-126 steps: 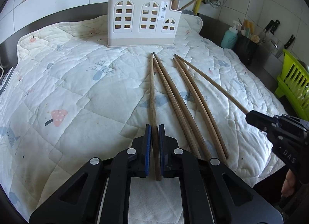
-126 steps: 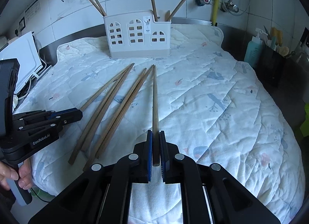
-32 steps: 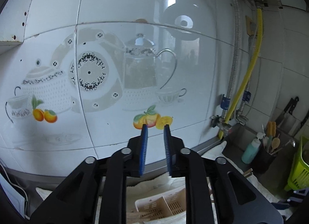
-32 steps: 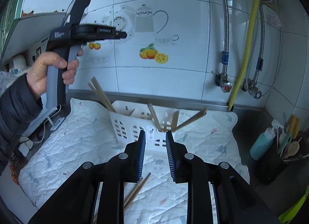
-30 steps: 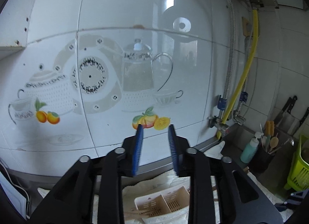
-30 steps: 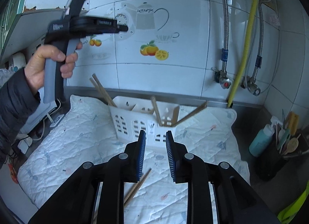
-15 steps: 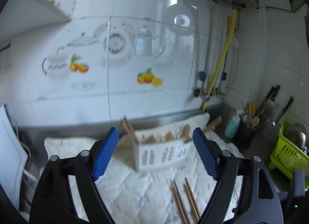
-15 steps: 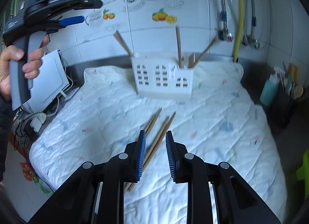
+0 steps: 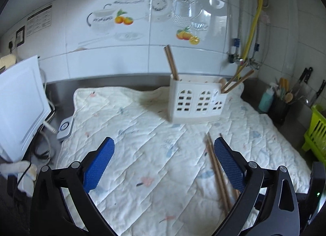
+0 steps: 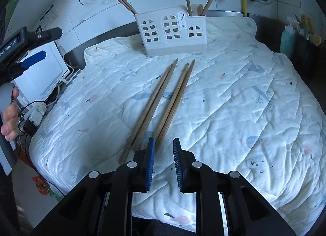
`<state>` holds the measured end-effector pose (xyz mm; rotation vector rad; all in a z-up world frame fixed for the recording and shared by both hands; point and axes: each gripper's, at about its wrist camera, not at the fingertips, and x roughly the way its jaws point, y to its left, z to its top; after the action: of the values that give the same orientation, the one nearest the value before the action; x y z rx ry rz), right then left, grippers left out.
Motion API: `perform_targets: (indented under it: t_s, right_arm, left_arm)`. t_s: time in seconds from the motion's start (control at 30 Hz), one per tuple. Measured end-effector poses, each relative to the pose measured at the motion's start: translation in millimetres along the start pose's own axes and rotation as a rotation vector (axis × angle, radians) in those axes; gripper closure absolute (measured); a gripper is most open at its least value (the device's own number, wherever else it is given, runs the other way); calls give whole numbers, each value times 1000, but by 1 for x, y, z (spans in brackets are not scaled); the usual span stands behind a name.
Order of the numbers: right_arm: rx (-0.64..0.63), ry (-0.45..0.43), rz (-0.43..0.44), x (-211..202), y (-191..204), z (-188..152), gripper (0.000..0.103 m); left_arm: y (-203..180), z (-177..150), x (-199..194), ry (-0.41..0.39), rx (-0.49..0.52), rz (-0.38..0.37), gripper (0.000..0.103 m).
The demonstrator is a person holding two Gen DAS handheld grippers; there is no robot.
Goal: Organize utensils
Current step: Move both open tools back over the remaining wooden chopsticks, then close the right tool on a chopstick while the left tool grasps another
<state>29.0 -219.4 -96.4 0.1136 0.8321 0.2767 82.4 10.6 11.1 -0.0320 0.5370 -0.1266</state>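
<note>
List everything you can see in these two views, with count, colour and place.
Chopsticks: four, brown, loose on the quilt in two pairs.
Holder: one, white, at the quilt's far edge; two chopsticks stand in its left end, two more plus a paler piece in its right.
Quilt: one, white with small prints, over the counter.
Bottle: one, teal, far right.
Black pot: one, holding wooden utensils, beside the bottle.
Rack: one, lime green, right edge.
White appliance: one, left.
Left claw: blue pads, wide open, empty.
Right claw: blue pads, narrow gap, empty, near the chopstick ends.
Hand: on the left claw's handle.
</note>
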Motion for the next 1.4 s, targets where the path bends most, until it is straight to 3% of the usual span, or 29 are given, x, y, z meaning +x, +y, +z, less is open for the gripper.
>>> perform_targets:
  t_s: [0.2,0.57,0.97,1.23,1.4]
  right_arm:
    - [-20,25,-25,13,8,-4,88]
    - [-53,25,-101,21,13,-6,89]
    - [-36,22,-92,30,11,-1,93]
    - [-28,21,-80,33,5,4,94]
    - [-23,5,-101,24,-6,1,95]
  left_arm:
    - [11,-23,4,44,-2,43,6]
    - [27,-48,12,97,-47,59,5]
    - [14,-72,22,179,16,10,7]
    - [-9,-85,32,244,43,-102,7]
    - [-31,-93,37,275,54,-123,18]
